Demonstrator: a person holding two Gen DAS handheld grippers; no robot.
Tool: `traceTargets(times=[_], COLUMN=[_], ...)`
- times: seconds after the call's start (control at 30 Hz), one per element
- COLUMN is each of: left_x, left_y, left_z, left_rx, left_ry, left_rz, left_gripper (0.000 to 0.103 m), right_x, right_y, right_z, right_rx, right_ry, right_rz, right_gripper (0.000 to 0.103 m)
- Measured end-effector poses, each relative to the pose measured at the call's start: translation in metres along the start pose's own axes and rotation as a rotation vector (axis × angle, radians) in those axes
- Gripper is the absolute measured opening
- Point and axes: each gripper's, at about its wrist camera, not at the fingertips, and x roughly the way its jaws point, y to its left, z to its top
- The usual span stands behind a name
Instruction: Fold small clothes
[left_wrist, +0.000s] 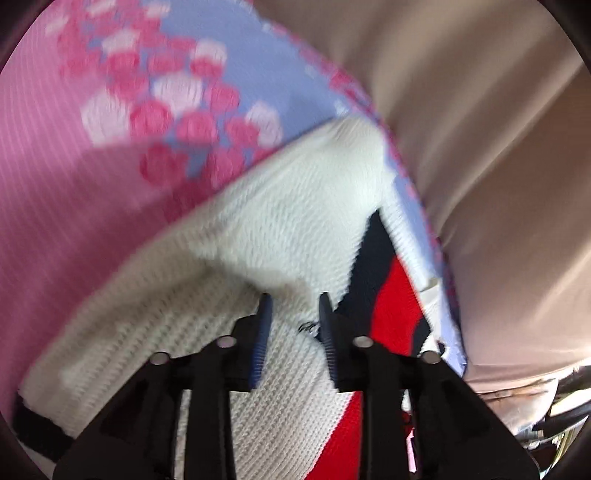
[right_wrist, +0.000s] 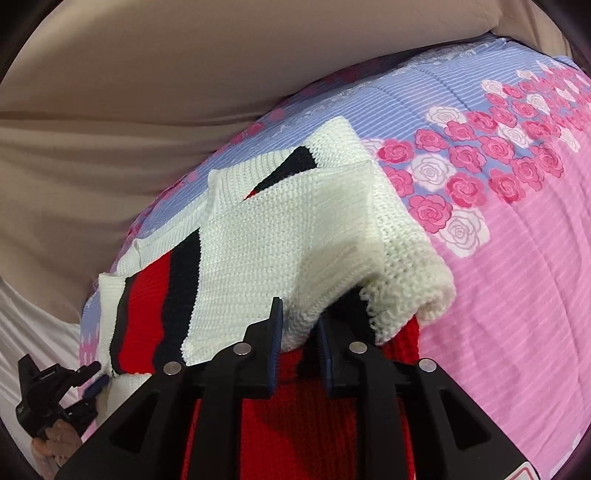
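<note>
Since both tongs point down into the same knit, these lines go by where the fabric lies from each.

Garment: a small white knit sweater (right_wrist: 295, 236) with red and dark navy stripes, lying on a floral quilt (right_wrist: 517, 258) in pink and pale blue, beside a beige sheet (right_wrist: 110, 92).
Lie of the fold: a white panel is doubled over the red part; in the right wrist view its long axis seems to run from the near edge up and away toward the collar end.
Right gripper (right_wrist: 300, 325): jaws a little apart, the bunched white fold edge between them; whether the pads press on it I cannot tell.
Left gripper (left_wrist: 295, 314): jaws narrowly spread, white knit under and between them, no pinch visible; this view is blurred.
Left gripper seen from the right (right_wrist: 59, 384): low at the left, just beside the striped hem.
Nearer hand: the right one, judged to sit at the thick fold edge.
Coming move, as a judgement: any further fold should go across that long axis, away from the tongs.
</note>
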Motion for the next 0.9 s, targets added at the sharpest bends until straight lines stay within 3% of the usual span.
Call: traceTargets(times=[0.07,0.17,0.33,0.5,0.67,0.8,0.9], left_x=[0.006,0.005,-0.007,0.003,-0.009,-0.032,-0.053], left_y=[0.003,0.004,0.006,0.0,0.003,0.007,0.019], left_z=[0.003,0.016,0.033,0.023,0.012,-0.006,-0.026], left_rx=[-0.032,-0.049,0.015,0.082,0.116,0.205,0.261], left_ry=[-0.03,-0.097,-0.183,-0.152,-0.108,-0.116,-0.125], left_rz=[-0.007,0.0,0.067,0.089,0.05,0.076,0.111], left_gripper=[0.025,0.009,0.009,0.011,0.013,0.017,0.027], right_x=[-0.002,-0.01,-0.03,-0.028,-0.057,-0.072,-0.085], right_y=[0.005,0.005,-0.019,-0.018,-0.037,-0.058,-0.061], right_z=[0.001,-0.004,-0.019,-0.02,-0.039,-0.062,-0.085], right_rx=[-0.022,-0.062,-0.029,-0.037,-0.001,0.001,-0.022], right_ry=[-0.006,-0.024,-0.052,-0.045,-0.074,-0.019,0.028], right_rz=[-0.006,-0.032,-0.037,-0.055,-0.074,-0.112,-0.105], right_gripper=[0.029,0.034,0.033,0.034,0.047,0.047,0.048])
